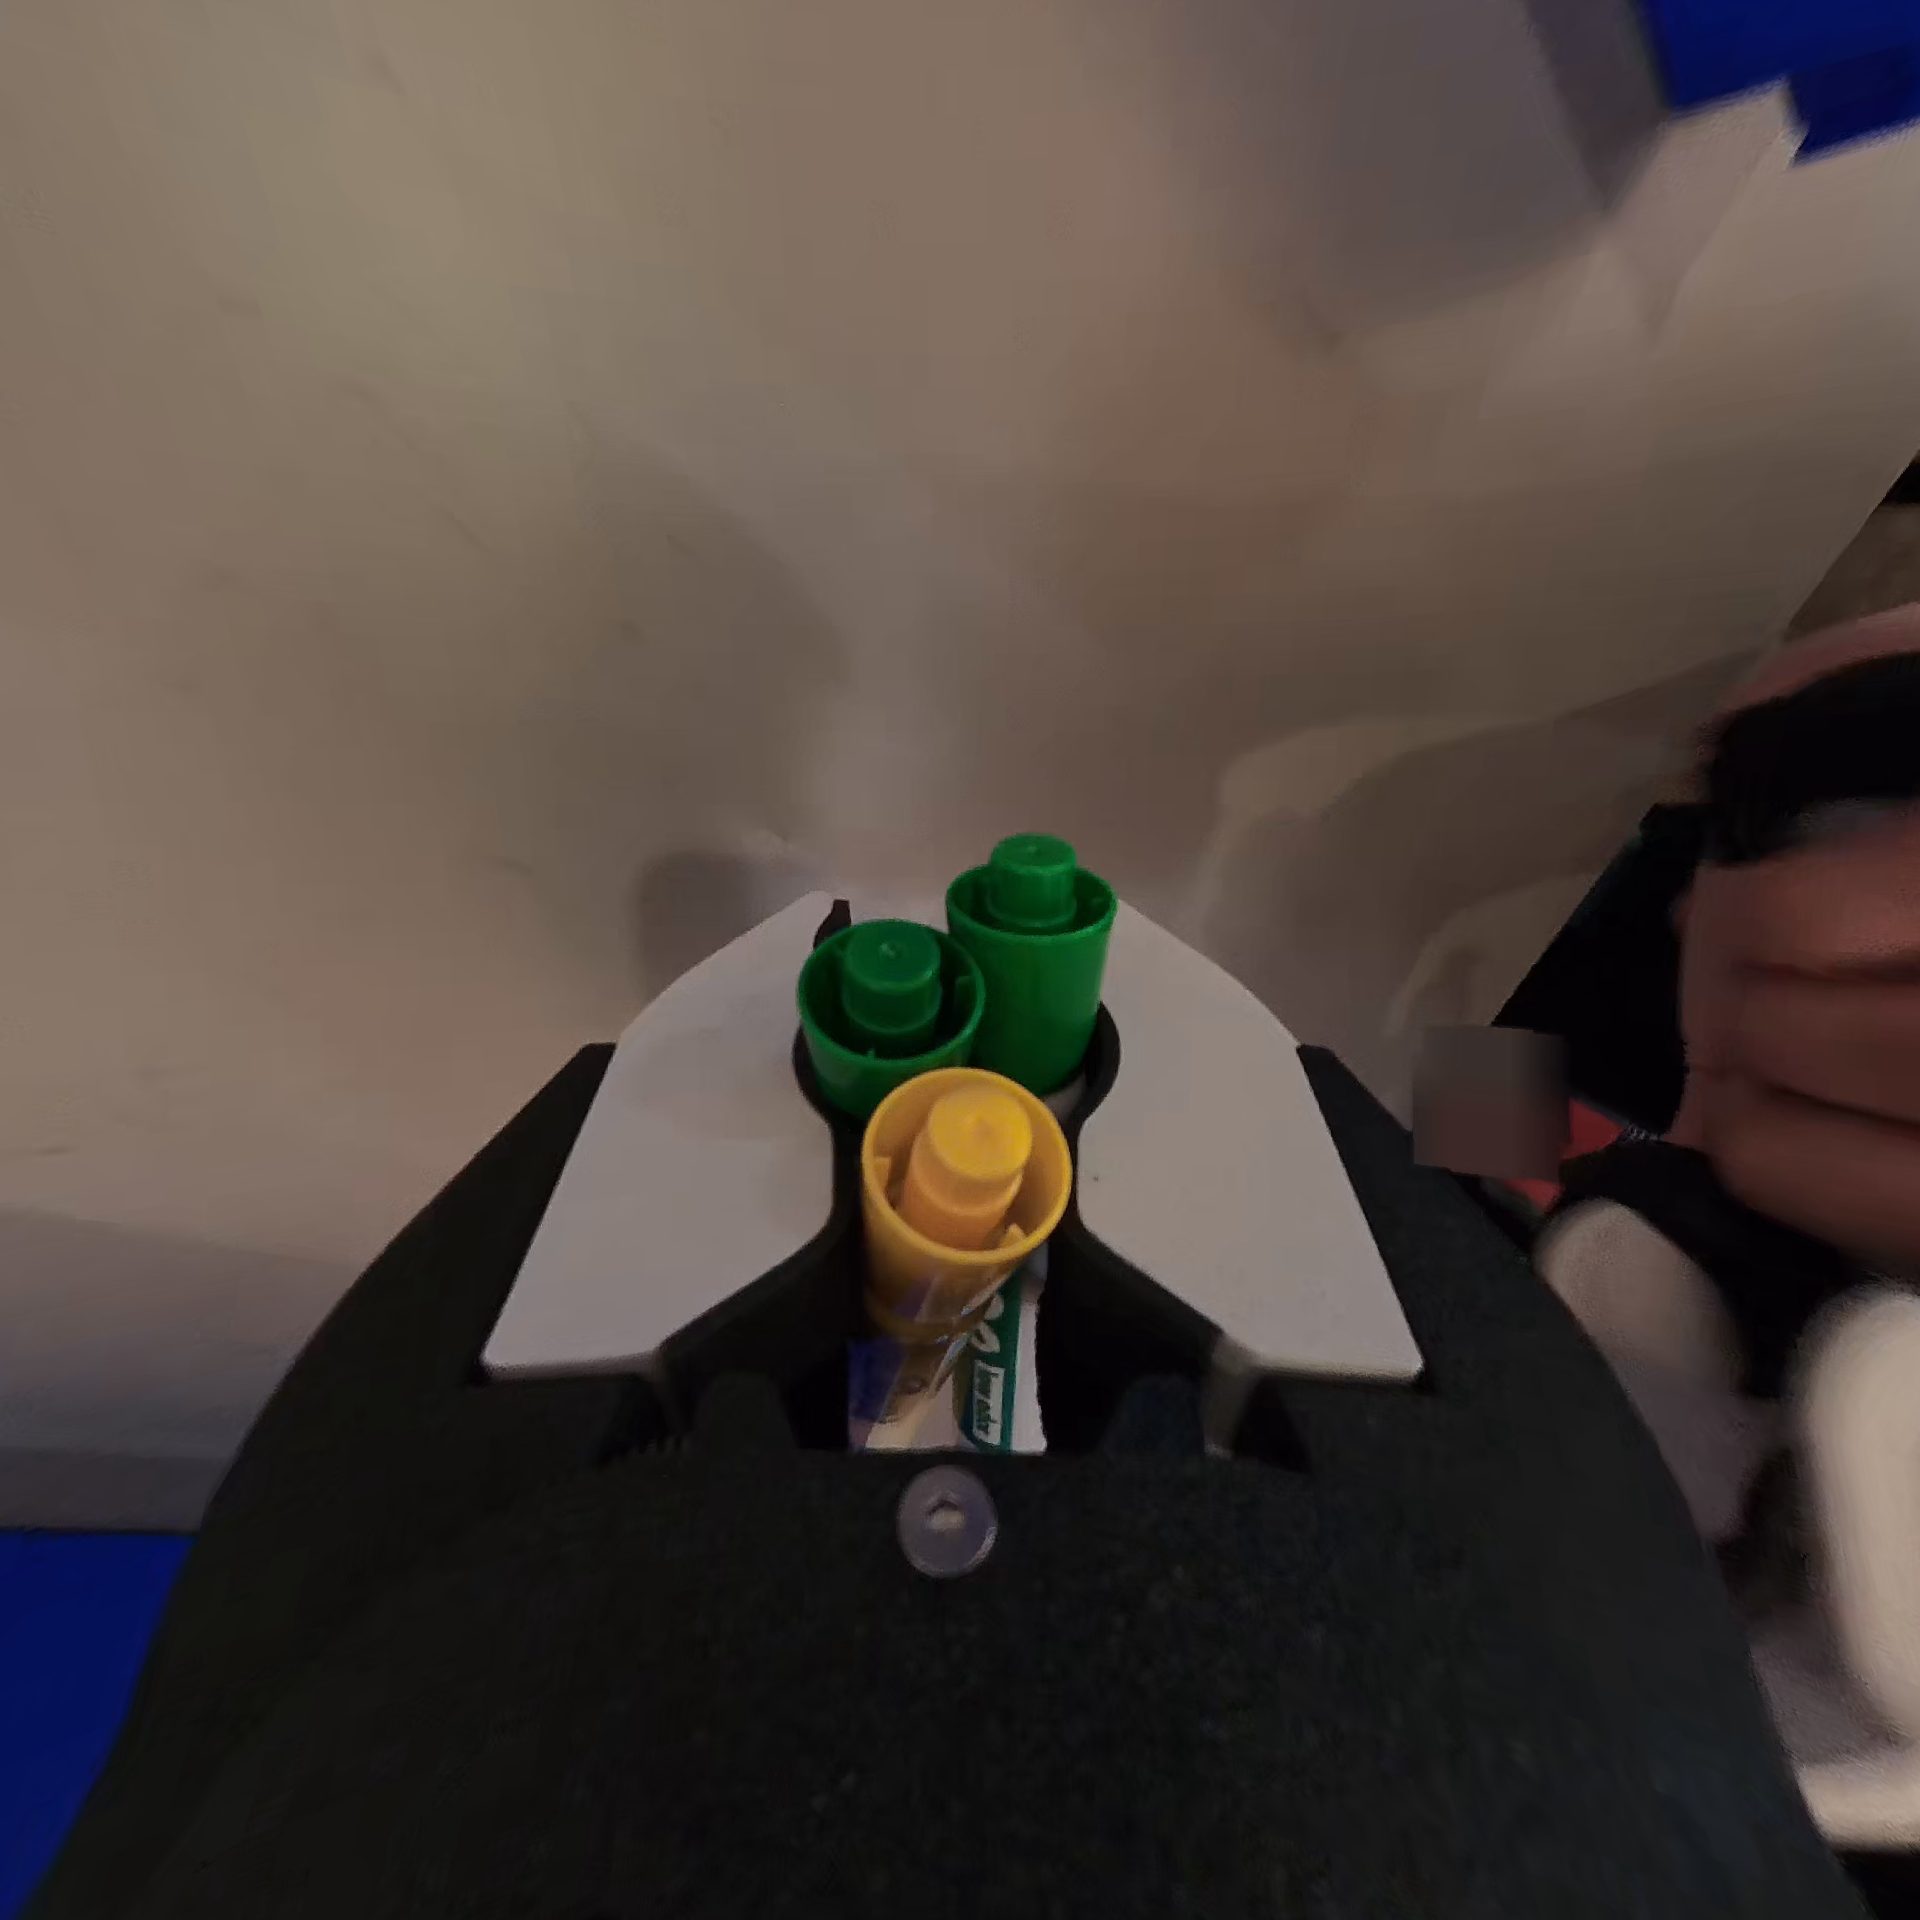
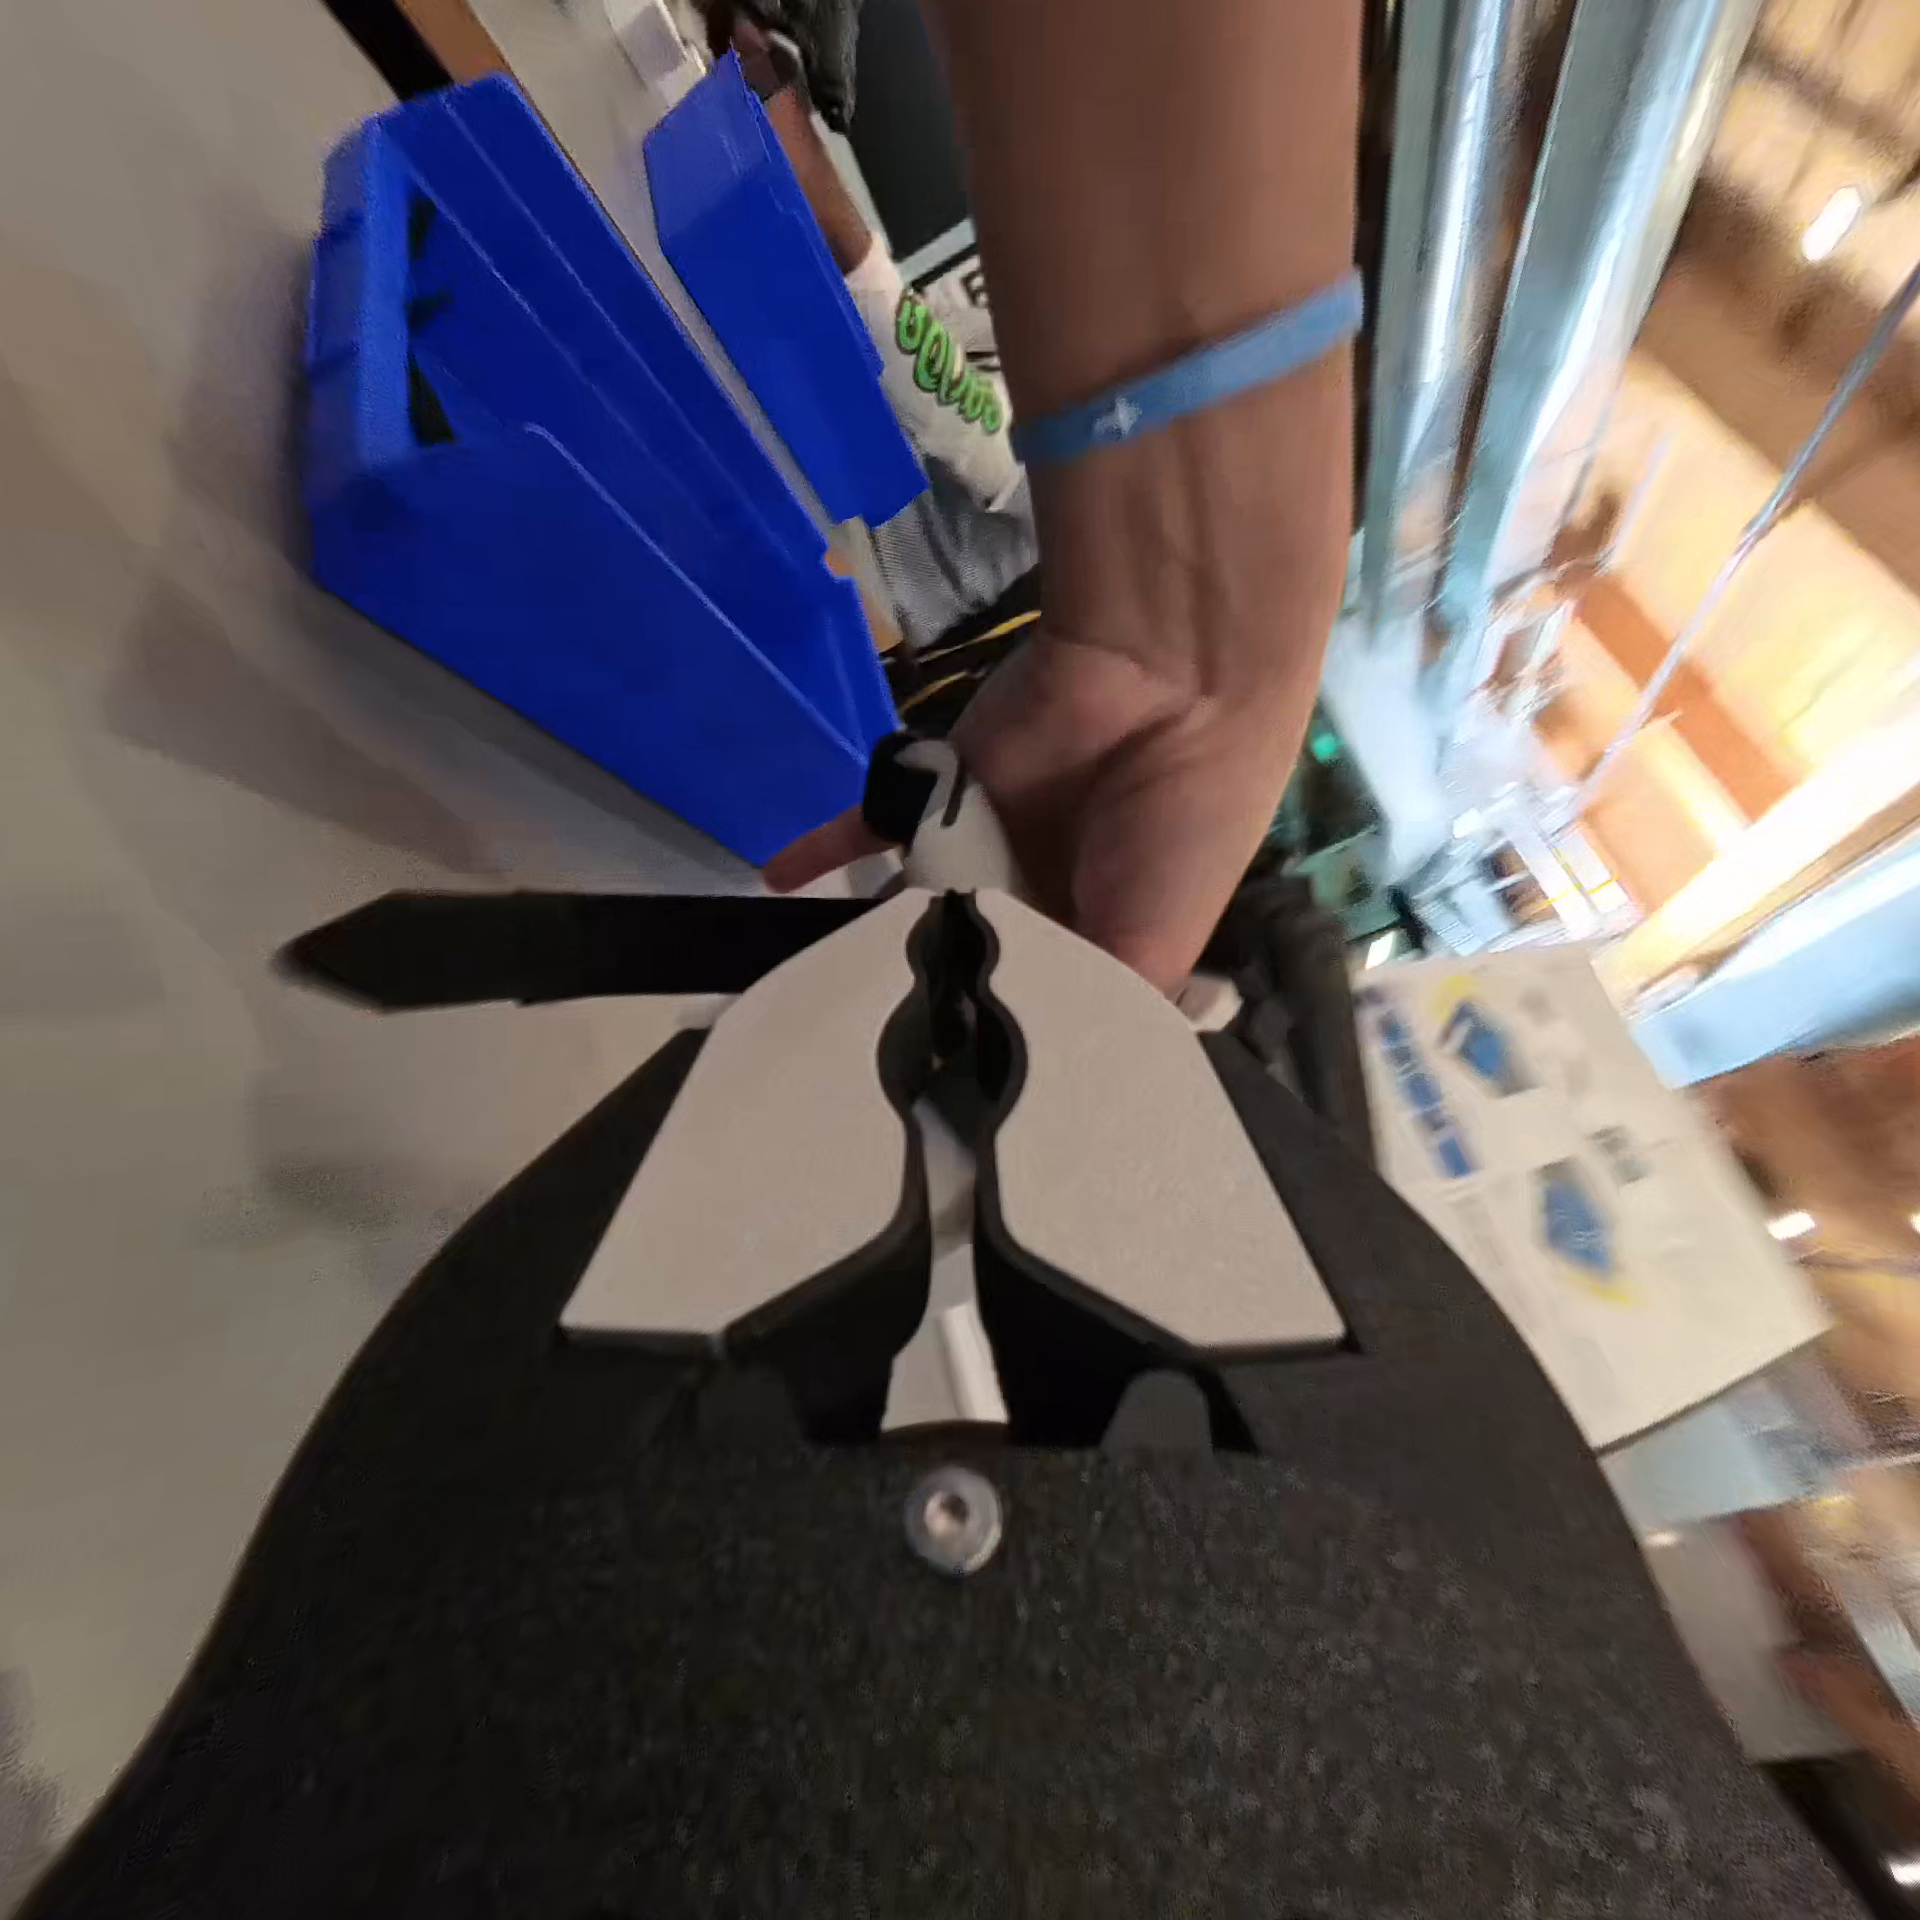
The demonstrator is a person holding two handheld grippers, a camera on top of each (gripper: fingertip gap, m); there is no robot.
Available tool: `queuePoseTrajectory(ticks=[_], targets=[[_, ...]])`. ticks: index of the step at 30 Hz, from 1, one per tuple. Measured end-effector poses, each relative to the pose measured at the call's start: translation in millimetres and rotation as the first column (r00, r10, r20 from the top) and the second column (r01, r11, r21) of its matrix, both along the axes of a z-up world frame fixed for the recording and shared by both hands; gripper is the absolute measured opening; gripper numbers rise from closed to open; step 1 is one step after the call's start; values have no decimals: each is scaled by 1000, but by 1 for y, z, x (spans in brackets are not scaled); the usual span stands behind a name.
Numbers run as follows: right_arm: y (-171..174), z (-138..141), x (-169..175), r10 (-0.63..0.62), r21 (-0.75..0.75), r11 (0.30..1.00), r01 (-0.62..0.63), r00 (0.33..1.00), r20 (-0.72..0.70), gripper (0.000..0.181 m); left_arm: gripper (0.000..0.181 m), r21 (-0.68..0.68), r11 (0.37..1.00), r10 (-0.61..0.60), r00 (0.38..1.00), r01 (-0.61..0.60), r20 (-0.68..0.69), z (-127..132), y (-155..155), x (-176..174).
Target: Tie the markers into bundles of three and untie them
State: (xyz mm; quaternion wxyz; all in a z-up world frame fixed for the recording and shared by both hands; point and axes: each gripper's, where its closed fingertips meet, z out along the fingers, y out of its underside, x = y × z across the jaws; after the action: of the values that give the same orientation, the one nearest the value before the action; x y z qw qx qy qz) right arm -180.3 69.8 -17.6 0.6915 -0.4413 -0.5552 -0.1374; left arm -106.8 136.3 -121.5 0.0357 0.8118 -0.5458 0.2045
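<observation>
My left gripper (image 1: 956, 997) clamps two green markers (image 1: 1023, 977) plus one yellow marker (image 1: 961, 1174), right gripper (image 2: 951, 935) pinches a black strap (image 2: 582, 948).

L gripper (image 1: 961, 997): jaws part-closed, clamped on three markers (image 1: 961, 1081) stood end-on between the grey pads (image 1: 707, 1153), caps toward camera; two green side by side at the finger tips, yellow one nearer the hinge. R gripper (image 2: 951, 925): jaws nearly together, only a thin wavy gap; a narrow black strap (image 2: 951, 997) runs through that gap, gripped. In R wrist view, a bare forearm (image 2: 1164, 312) comes down from the top edge w/ a blue wristband (image 2: 1195, 379); its hand (image 2: 1101, 790) is fisted just past the R finger tips. In L wrist view, a blurred hand (image 1: 1808, 1039) sits at the right edge, pose unclear.
</observation>
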Motion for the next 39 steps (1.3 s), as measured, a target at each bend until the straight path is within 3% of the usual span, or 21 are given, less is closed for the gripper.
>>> queuePoseTrajectory(ticks=[2,5,10,13,18,27,39], targets=[[8,-6,9,-33,-86,996,27,997,-73,1,39,-6,1000,7,1000,-7,17,3,1,3],[14,-28,5,-31,-151,988,27,999,-20,1,39,-26,1000,7,1000,-7,23,3,-2,5],[14,-26,-27,-14,124,992,-13,977,213,1,39,-73,997,-14,999,16,32,3,-16,14],[15,-25,-43,-28,208,977,-46,941,337,1,39,-78,996,-31,999,33,31,3,-22,16],[33,-31,-35,-176,331,944,1,848,500,1,39,-82,996,-33,999,35,29,3,-24,13],[36,-40,-7,-224,320,946,57,827,515,1,39,-81,996,-29,999,27,-21,-3,-19,-6],[39,-64,-6,-258,306,945,114,836,484,2,39,7,997,-76,987,78,-139,-14,-8,-16]])
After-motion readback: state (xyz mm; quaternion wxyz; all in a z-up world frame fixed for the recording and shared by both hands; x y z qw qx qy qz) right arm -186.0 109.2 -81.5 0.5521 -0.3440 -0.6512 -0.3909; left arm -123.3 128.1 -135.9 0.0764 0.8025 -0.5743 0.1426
